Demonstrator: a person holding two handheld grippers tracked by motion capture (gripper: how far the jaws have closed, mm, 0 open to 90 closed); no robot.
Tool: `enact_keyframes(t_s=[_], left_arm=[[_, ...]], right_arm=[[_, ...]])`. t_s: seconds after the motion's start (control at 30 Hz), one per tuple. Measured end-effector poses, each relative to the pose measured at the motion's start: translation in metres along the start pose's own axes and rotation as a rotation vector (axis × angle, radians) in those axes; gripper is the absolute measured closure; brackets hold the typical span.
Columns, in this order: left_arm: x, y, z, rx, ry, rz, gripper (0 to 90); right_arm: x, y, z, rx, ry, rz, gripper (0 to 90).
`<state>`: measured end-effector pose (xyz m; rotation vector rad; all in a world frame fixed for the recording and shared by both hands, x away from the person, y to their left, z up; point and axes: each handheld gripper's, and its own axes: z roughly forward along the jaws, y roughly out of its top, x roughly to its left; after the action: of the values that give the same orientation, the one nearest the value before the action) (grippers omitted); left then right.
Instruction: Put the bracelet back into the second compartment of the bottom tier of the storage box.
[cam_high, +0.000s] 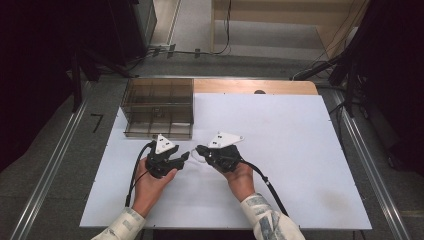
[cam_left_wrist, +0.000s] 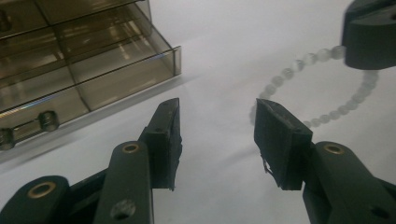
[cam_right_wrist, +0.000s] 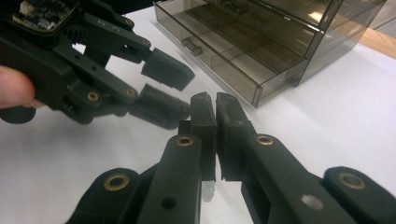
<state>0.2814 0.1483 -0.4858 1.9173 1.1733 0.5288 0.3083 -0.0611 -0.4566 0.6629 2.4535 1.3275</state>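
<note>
Right claw (cam_right_wrist: 215, 105) pinching bead bracelet (cam_left_wrist: 322, 84), beads half hidden

Drawer box (cam_high: 158, 107): smoked plastic, stood upper left of the frame.
Table (cam_high: 295, 150): white-topped.
Floor (cam_high: 240, 55): cables trailed across, top.

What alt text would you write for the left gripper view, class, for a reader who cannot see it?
The left tool stands open over a white table, its right jaw beside a bracelet of pale beads. The right tool, farther off, grips the bracelet's far side. A smoky clear drawer box sits upper left.
</note>
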Motion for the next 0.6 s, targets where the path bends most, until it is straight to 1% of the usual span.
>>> enact_keyframes(t_s=[0.1,0.13,0.17,0.27,0.3,0.33,0.4,0.5,0.57,0.6], left_arm=[[-0.0031,0.0013,0.0021,0.011,-0.010,0.012,52.6],[-0.0038,0.0017,0.0025,0.012,-0.009,0.019,54.0],[-0.0048,0.0020,0.0029,0.010,-0.010,0.020,57.5],[-0.0067,0.0028,0.0037,0.004,0.007,0.033,59.5],[-0.0071,0.0029,0.0038,0.002,0.008,0.037,63.3],[-0.0072,0.0029,0.0040,0.007,0.008,0.042,63.3],[-0.0084,0.0026,0.0039,0.004,0.012,0.055,68.7],[-0.0099,0.0025,0.0033,-0.004,0.007,0.065,79.3],[-0.0100,0.0026,0.0033,0.003,-0.003,0.065,83.6],[-0.0101,0.0024,0.0032,0.004,-0.001,0.067,85.4]], right_arm=[[0.0019,0.0017,0.0022,0.005,0.002,-0.003,84.4],[0.0027,0.0022,0.0028,0.002,0.006,-0.004,84.5],[0.0043,0.0031,0.0033,0.001,0.012,-0.006,84.4],[0.0055,0.0037,0.0034,-0.002,0.015,-0.007,84.5],[0.0059,0.0042,0.0032,-0.005,0.016,-0.008,84.5],[0.0059,0.0042,0.0032,-0.005,0.016,-0.008,84.5],[0.0060,0.0044,0.0030,-0.004,0.017,-0.007,84.4],[0.0060,0.0044,0.0031,-0.005,0.017,-0.008,84.4],[0.0060,0.0044,0.0031,-0.007,0.018,-0.004,84.4],[0.0060,0.0045,0.0033,-0.008,0.019,-0.004,84.4]])
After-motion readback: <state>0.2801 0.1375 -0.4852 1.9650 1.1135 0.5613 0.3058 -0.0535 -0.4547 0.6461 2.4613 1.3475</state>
